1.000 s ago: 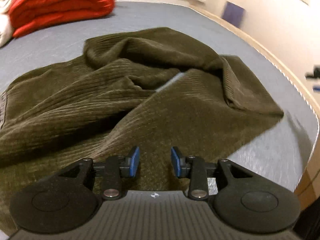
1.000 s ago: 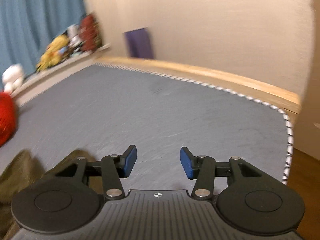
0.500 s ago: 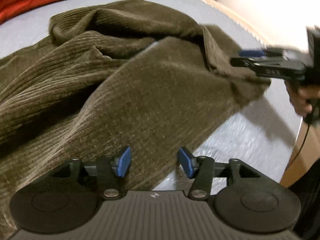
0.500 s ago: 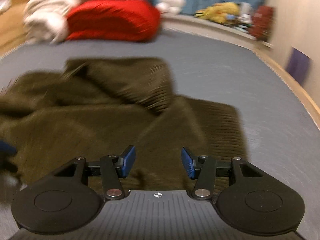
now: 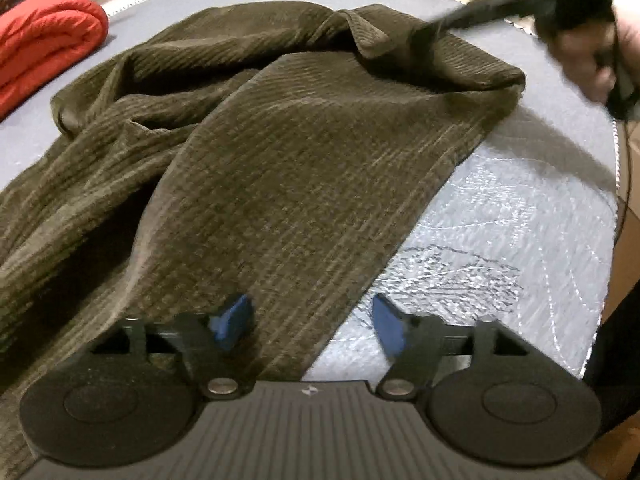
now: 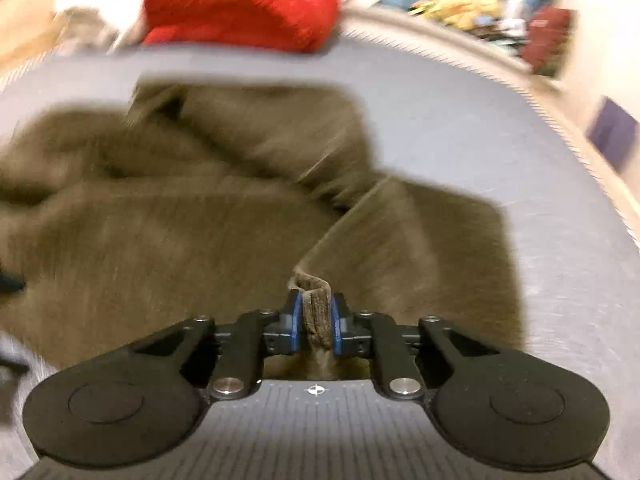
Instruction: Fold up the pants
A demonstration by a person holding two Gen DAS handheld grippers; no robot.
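A grey mattress [image 5: 520, 216] fills both views, with a wooden bed frame [image 6: 612, 176] along its far edge. The brown corduroy pants [image 5: 304, 168] lie rumpled across the mattress, spreading ahead of both tongs and off to the left of the left tongs. A folded red blanket [image 5: 44, 44] sits on the mattress well beyond the pants, far ahead and left of the left tongs; in the right wrist view it lies far ahead, past the pants.

The left tongs [image 5: 312, 320] hang apart just above the near edge of a pant leg, the left pad over cloth, the right pad over bare mattress, nothing gripped.

The right tongs [image 6: 316, 320] are closing, their blue pads clamped on a bunched edge of the pants, which stands up between them. A hand [image 5: 588, 60] holds these tongs at the far right corner of the pants.
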